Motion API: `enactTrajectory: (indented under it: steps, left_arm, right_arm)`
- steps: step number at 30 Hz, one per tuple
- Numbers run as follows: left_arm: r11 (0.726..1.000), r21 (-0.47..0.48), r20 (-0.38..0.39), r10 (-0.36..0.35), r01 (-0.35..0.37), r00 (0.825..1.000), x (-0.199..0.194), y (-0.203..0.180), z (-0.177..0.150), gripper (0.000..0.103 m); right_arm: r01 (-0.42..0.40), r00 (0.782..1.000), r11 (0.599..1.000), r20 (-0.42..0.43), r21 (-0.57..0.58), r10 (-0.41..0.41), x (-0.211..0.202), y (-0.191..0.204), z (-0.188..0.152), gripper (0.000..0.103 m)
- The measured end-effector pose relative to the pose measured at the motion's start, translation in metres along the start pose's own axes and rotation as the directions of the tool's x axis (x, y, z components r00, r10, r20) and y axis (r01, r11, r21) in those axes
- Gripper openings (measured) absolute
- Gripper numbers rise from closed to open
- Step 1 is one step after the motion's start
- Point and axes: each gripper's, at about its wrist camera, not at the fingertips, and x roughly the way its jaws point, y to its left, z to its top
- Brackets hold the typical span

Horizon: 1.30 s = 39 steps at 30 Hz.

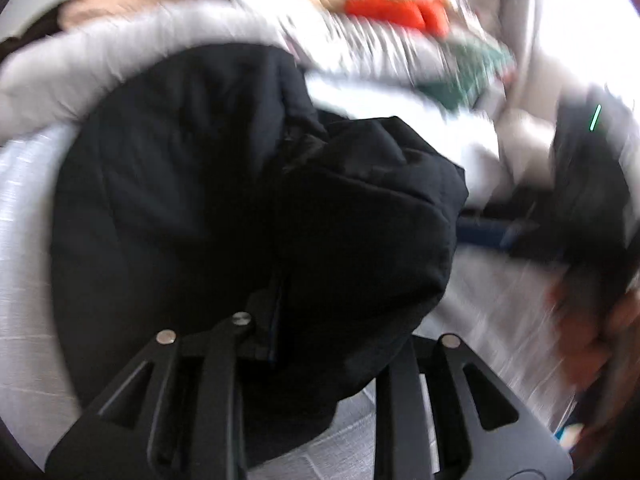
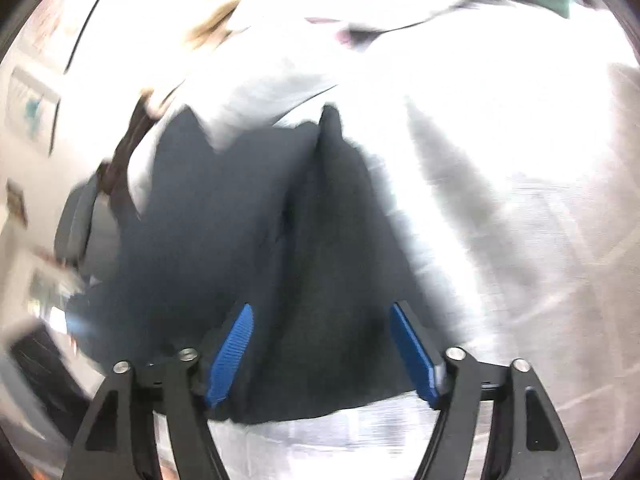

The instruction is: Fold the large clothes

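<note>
My left gripper [image 1: 276, 344] has its fingers buried in a black padded jacket [image 1: 248, 184], whose fabric bunches up between and over them, so the tips are hidden and I cannot tell for sure whether the jaws are pressed together on the cloth or only pushed into it. From that wrist the jacket fills the middle of the view as a rumpled, quilted heap with a fold running down its centre, and it lies on a pale grey bedsheet [image 1: 28, 264] that shows to the left and under the fingers. Beyond the jacket, on the far side, a white duvet [image 1: 132, 48] curves along its edge, and farther off there is a blurred orange thing [image 1: 396, 10] and something green beside it, too smeared to name. At the right edge I see a dark blur with skin tones, too smeared to name. My right gripper [image 2: 322, 344] has its jaws spread wide, the blue pads [image 2: 232, 354] well apart, with the near hem of the jacket [image 2: 304, 280] lying between them; whether they touch it I cannot say. From this wrist the jacket stretches away from me over the sheet [image 2: 540, 280], which is bright and washed out to the right.
</note>
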Motion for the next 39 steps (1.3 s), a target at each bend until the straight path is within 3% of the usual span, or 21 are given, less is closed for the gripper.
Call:
enactTrajectory:
  steps: [2,6,10,13,15,20,23,26,30,35,39]
  left_arm:
    - [1.000,0.011,-0.020,-0.026,0.026,0.999,0.019,0.002,-0.010,0.024]
    - [1.000,0.016,-0.014,-0.024,0.024,1.000,0.009,0.004,-0.007,0.025]
    - [0.998,0.068,0.003,0.009,-0.010,1.000,-0.020,0.003,-0.008,0.044]
    - [0.997,0.069,0.013,-0.039,0.038,0.999,-0.044,0.002,-0.015,0.066]
    - [0.995,0.064,0.027,-0.083,0.081,0.996,-0.061,0.002,-0.021,0.071]
    - [0.991,0.062,0.064,-0.124,0.120,0.990,-0.095,0.015,-0.026,0.074]
    - [0.996,0.028,0.101,-0.086,0.084,0.991,-0.113,0.031,-0.028,0.074]
    - [1.000,-0.014,0.146,-0.002,0.004,0.989,-0.122,0.048,-0.030,0.074]
    - [0.991,-0.117,0.136,0.075,-0.059,0.988,-0.110,0.077,-0.031,0.074]
    - [0.976,-0.204,0.089,0.096,-0.076,0.991,-0.089,0.101,-0.042,0.074]
    - [0.966,-0.251,0.092,0.080,-0.055,0.993,-0.087,0.113,-0.048,0.075]
  right_arm:
    - [0.007,1.000,0.999,0.015,0.045,-0.007,-0.010,-0.019,0.005,0.075]
    - [-0.009,1.000,0.998,0.020,0.062,0.008,-0.019,-0.027,0.002,0.075]
    - [-0.045,0.999,0.999,0.023,0.018,0.045,-0.022,-0.007,-0.007,0.075]
    - [-0.077,0.997,0.997,0.019,-0.003,0.077,-0.026,0.013,-0.006,0.078]
    - [-0.093,0.995,0.996,0.026,-0.017,0.093,-0.031,0.020,-0.007,0.081]
    - [-0.192,0.981,0.981,0.031,-0.025,0.192,-0.041,0.031,-0.010,0.086]
    - [-0.213,0.977,0.977,0.005,-0.020,0.213,-0.035,0.036,-0.011,0.086]
    - [-0.204,0.979,0.979,-0.017,-0.017,0.204,-0.024,0.040,-0.013,0.086]
    - [-0.172,0.984,0.984,-0.055,-0.048,0.169,-0.009,0.053,-0.020,0.090]
    - [-0.116,0.992,0.988,-0.055,-0.104,0.111,-0.003,0.065,-0.027,0.092]
    - [0.015,0.997,0.986,-0.078,-0.165,-0.028,0.008,0.070,-0.034,0.092]
